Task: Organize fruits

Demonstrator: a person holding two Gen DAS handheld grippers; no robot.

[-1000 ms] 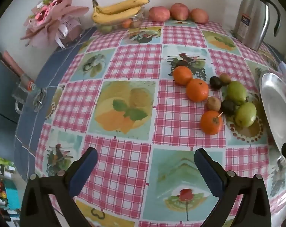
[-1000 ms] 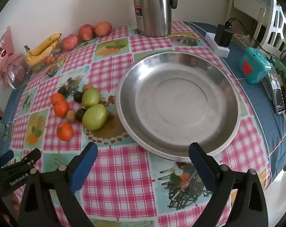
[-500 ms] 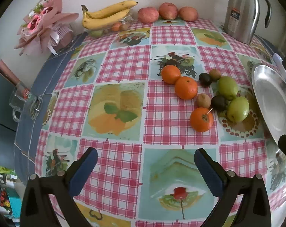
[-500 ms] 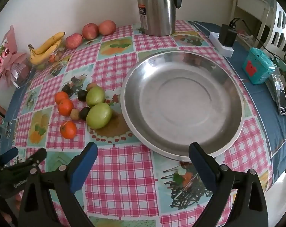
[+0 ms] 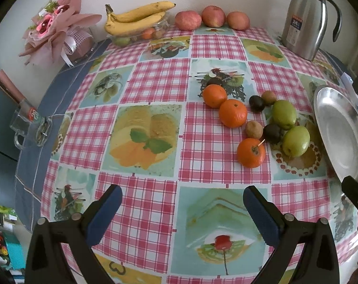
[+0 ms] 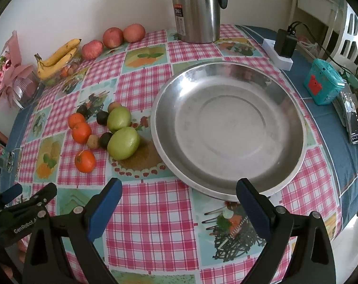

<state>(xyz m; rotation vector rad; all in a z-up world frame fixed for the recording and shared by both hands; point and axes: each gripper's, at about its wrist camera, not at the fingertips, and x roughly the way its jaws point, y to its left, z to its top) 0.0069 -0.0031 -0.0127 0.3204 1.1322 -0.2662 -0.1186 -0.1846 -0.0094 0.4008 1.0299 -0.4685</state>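
Both claws, left and right, gaped wide, holding nothing. The left claw's arm read "GenRobot". The kettle label showed "24".

The steel dish near the tabletop's right edge has a dull brushed shine, like the steel jug at the back edge. The checked tablecloth looks slick, like plastic. The oranges are pebbly, the green fruits smooth and waxy.

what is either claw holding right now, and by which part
Nothing is held. The left claw and the right claw are both open above the tablecloth, and the fruits lie untouched beside the metal plate.
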